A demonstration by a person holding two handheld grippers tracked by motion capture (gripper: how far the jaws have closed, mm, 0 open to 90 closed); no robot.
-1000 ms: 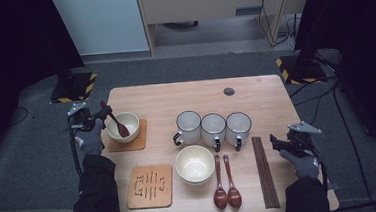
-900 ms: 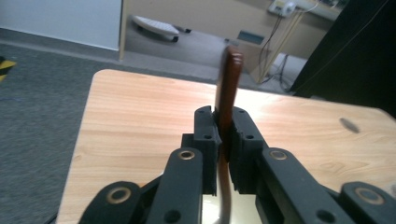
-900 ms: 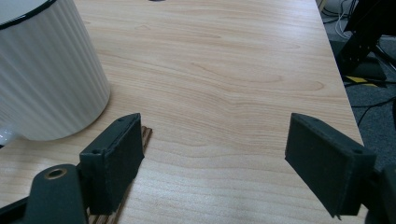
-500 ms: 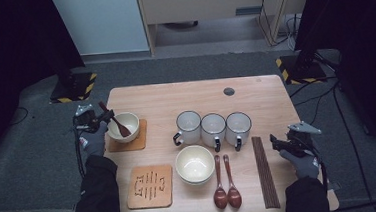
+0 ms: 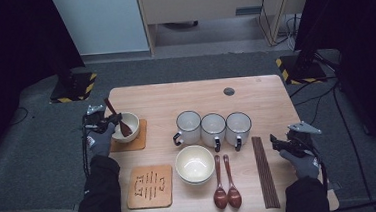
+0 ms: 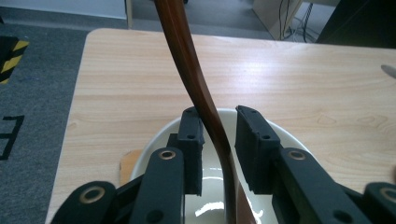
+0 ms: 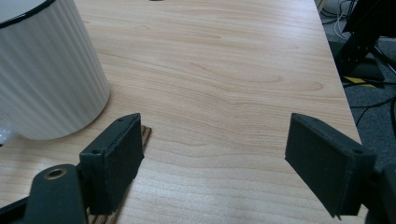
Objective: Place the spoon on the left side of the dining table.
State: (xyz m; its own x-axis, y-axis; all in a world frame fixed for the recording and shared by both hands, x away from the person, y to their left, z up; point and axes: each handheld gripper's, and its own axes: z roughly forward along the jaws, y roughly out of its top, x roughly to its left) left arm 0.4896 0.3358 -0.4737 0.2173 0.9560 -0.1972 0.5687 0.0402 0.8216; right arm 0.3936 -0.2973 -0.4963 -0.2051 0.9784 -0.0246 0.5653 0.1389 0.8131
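Where the left gripper [image 5: 108, 122] hangs at the table's [image 5: 255, 89] left edge, its jaws straddle the handle of a dark wooden spoon [image 6: 194, 88]. Jaws have just been opening; a gap shows on the right side of the handle in the left gripper view, while the left pad sits right against it, touching or nearly so. No clamp on the handle now. The spoon's bowl end rests inside the small white bowl [image 5: 128, 125], handle tilted up and away toward the table's far left corner. That bowl sits on a square wooden coaster [image 5: 137, 142] near the left edge.

Right gripper [image 5: 282, 145]: held by a gloved hand at the table's right side, jaws spread wide, nothing between them but bare tabletop. In the right gripper view its left pad [image 7: 114, 158] sits over the end of the dark chopsticks [image 5: 264, 173]; contact cannot be told. A ribbed white mug [image 7: 44, 70] stands just beside that pad.

Elsewhere on the table:
- three white mugs in a row at centre, the rightmost being the ribbed one
- a second, larger white bowl [image 5: 194, 163] in front of the mugs
- two more wooden spoons [image 5: 225, 183] lying side by side, right of that bowl
- a slotted wooden trivet [image 5: 150, 186] near the front edge, well apart from both grippers
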